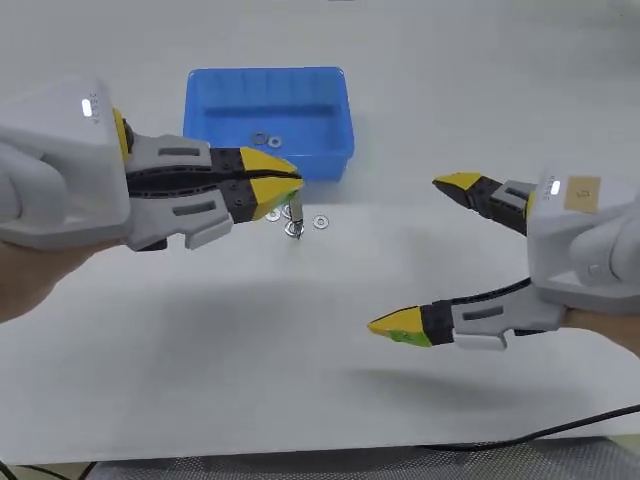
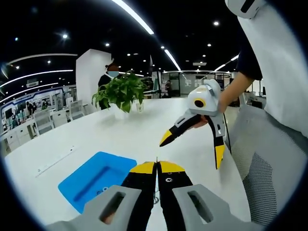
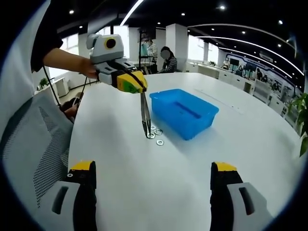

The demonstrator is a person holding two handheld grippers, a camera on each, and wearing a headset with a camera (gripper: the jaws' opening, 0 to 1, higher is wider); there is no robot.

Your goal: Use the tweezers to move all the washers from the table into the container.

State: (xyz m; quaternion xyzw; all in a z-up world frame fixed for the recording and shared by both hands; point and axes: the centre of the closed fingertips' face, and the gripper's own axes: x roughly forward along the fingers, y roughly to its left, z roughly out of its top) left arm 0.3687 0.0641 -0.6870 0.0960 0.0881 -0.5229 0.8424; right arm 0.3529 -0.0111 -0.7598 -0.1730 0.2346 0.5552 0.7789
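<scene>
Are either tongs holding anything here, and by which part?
The left tongs are shut on the tweezers, gripping their top end; the tips hang down by the washers. The right tongs are open and hold nothing.

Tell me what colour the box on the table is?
Blue. The container shows best in the head view.

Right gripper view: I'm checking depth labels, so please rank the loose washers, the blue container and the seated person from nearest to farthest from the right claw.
1. washers: on the table straight ahead, near the view's centre.
2. blue container: just behind the washers, slightly to the right.
3. seated person: far back, upper centre of the view.
</scene>
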